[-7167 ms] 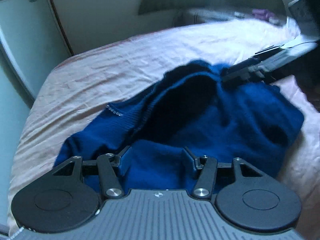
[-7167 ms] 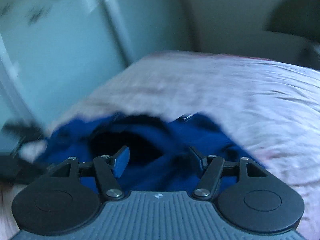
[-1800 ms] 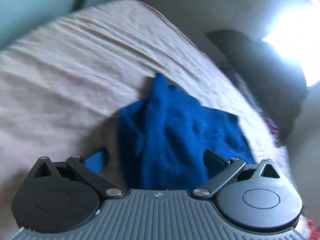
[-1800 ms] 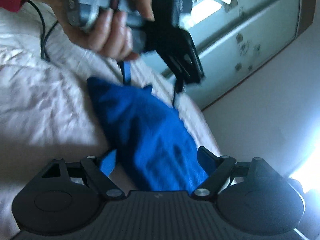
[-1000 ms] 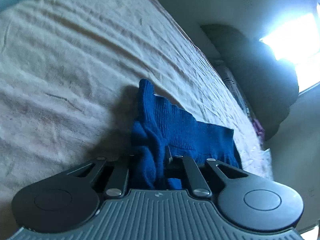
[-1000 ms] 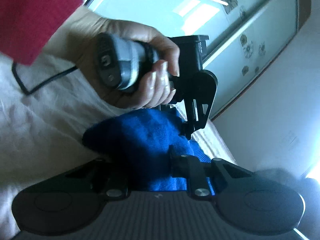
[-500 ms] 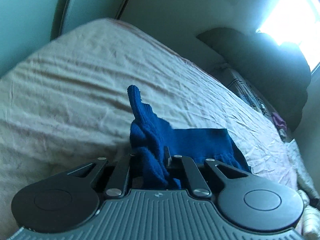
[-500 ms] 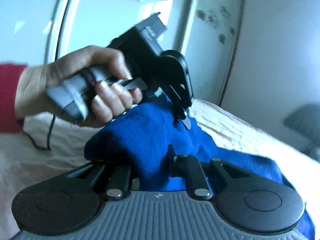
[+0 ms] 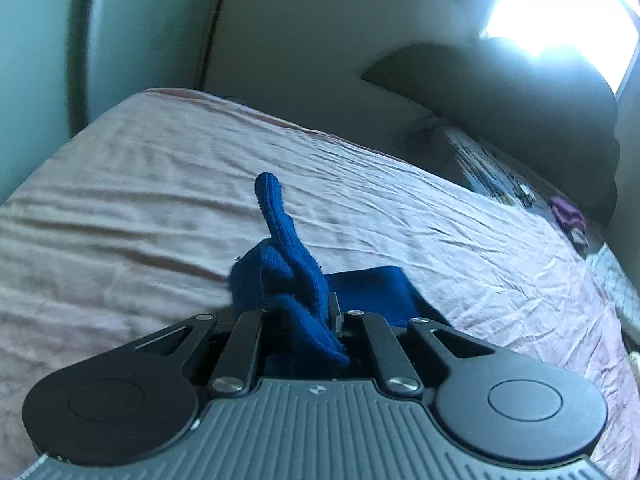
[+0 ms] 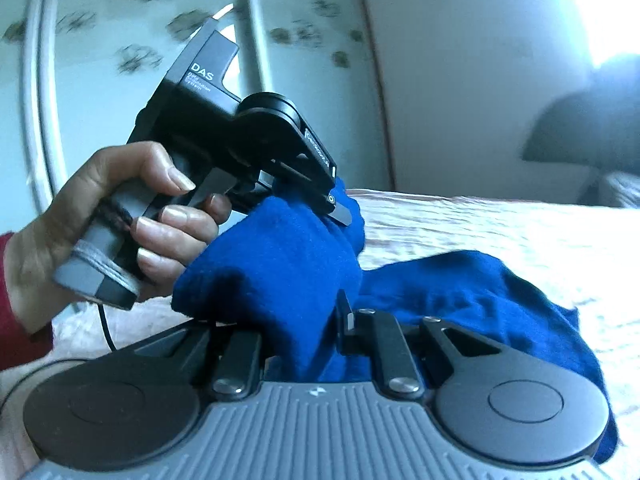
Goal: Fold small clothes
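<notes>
A small blue knit garment (image 9: 292, 272) is held up over the pink bed sheet (image 9: 140, 184). My left gripper (image 9: 298, 316) is shut on a bunched edge of it, and a ribbed end sticks up past the jaws. My right gripper (image 10: 304, 320) is shut on another edge of the blue garment (image 10: 276, 264). The rest of the cloth hangs to the right and trails onto the bed. In the right wrist view the left gripper (image 10: 320, 200) appears just ahead, held by a hand (image 10: 120, 216), clamped on the same cloth.
The bed sheet (image 10: 500, 224) spreads wide around the garment. A dark pillow or headboard (image 9: 520, 92) and some small items (image 9: 568, 216) lie at the far right end. A patterned wardrobe door (image 10: 120, 40) and a wall stand behind the bed.
Both grippers closed on the blue garment about a second ago and have lifted it off the sheet. The views have tilted up toward the wall.
</notes>
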`<state>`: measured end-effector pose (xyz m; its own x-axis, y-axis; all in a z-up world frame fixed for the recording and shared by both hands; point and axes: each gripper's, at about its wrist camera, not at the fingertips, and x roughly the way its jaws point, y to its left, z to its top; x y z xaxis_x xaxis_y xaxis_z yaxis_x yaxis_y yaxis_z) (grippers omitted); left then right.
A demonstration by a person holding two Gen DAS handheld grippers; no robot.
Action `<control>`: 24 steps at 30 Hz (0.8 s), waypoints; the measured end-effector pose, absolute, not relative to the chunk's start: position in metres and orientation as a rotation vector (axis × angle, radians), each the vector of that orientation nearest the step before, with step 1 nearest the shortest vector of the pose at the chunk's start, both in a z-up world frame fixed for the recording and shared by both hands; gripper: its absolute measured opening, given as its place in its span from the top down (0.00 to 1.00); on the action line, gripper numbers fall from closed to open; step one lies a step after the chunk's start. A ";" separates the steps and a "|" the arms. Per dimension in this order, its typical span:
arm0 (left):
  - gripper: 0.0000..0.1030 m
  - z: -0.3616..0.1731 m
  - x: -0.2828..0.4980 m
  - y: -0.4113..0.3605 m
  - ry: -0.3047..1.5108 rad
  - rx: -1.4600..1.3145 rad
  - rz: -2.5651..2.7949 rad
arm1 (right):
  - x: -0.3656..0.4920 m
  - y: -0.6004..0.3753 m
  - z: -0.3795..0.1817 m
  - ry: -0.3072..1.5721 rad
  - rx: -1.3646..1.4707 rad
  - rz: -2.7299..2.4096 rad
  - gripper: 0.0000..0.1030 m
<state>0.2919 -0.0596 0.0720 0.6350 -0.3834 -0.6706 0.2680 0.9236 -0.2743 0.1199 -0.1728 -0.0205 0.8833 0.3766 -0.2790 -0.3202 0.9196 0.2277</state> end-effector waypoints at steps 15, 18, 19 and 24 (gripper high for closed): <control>0.90 0.037 0.303 -0.186 0.850 0.070 -0.419 | 0.134 -0.267 -0.052 0.439 0.520 0.253 0.85; 0.90 0.027 0.304 -0.199 0.864 0.098 -0.410 | 0.139 -0.282 -0.062 0.465 0.599 0.244 0.85; 0.90 0.023 0.304 -0.203 0.868 0.105 -0.407 | 0.141 -0.284 -0.064 0.472 0.620 0.244 0.85; 0.91 0.014 0.303 -0.215 0.869 0.136 -0.386 | 0.140 -0.297 -0.079 0.489 0.679 0.238 0.85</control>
